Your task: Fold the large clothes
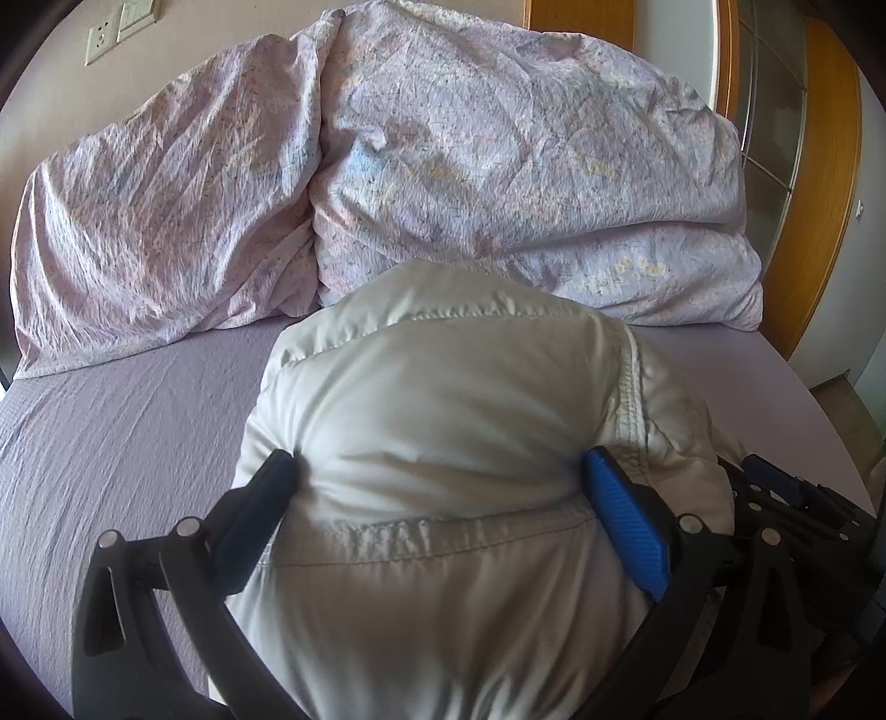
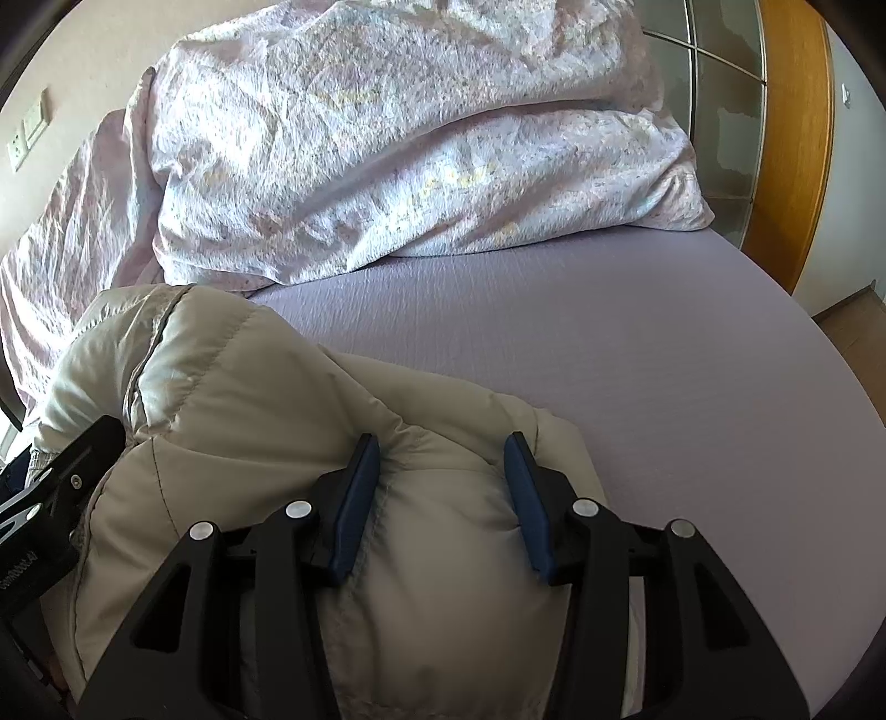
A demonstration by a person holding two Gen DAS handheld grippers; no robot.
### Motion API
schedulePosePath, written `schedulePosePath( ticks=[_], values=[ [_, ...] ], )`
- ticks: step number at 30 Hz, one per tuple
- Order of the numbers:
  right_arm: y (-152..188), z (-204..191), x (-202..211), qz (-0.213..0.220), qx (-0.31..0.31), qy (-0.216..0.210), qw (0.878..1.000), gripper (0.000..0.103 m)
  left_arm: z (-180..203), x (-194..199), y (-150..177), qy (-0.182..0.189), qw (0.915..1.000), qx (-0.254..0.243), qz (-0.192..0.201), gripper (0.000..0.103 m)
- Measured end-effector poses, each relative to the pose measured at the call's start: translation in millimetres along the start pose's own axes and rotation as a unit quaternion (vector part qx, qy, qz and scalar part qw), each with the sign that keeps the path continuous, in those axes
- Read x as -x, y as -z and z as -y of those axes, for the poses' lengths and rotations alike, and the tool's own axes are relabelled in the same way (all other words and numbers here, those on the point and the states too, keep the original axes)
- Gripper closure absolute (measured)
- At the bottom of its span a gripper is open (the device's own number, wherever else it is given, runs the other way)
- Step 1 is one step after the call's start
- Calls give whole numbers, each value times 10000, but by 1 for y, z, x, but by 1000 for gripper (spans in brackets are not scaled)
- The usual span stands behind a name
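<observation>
Lilac ribbed sheet (image 1: 138, 421) covers the bed, a fine crinkle weave, running out left of the left gripper and right of the right one. Beyond both grippers a crumpled duvet (image 1: 470, 155) is heaped: pale pink-lilac cotton with a faint speckled print, deep creases, folded edge facing the grippers. Far right of it an orange-wood door frame (image 1: 825, 183) with frosted glass panes. Up left on the beige wall, a white socket (image 1: 101, 37) and a switch plate; no readable text on either.

Jacket (image 1: 443, 421): puffy quilted, off-white to beige, smooth slightly shiny shell, stitched seams, a gathered seam on its right side. It lies bunched on the sheet, directly under and ahead of both grippers, its far end touching the duvet.

Left gripper (image 1: 440, 487): black frame, blue textured pads, angled downward. Jaws spread wide with a thick bulge of jacket filling the gap; both pads press into the fabric, so it is clamped on the jacket.

Right gripper (image 2: 443, 471): same build, angled downward, just right of the left one. Jaws about half apart, a padded fold pinched between them, fabric puckering at the left pad (image 2: 354, 498). Part of the left tool shows at its far left, with tiny white lettering too small to read.
</observation>
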State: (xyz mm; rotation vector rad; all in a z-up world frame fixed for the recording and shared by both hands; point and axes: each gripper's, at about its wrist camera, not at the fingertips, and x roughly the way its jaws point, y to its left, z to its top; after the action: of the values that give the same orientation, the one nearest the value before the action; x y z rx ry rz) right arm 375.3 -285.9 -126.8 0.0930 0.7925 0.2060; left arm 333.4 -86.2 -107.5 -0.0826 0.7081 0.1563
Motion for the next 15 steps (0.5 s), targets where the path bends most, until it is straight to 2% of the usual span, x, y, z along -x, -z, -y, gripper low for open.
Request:
schedulePosePath(
  ticks=[15],
  values=[
    [1, 0, 1, 73, -29, 5, 10000, 54, 0, -1, 0, -25, 10000, -29, 36, 2]
  ],
)
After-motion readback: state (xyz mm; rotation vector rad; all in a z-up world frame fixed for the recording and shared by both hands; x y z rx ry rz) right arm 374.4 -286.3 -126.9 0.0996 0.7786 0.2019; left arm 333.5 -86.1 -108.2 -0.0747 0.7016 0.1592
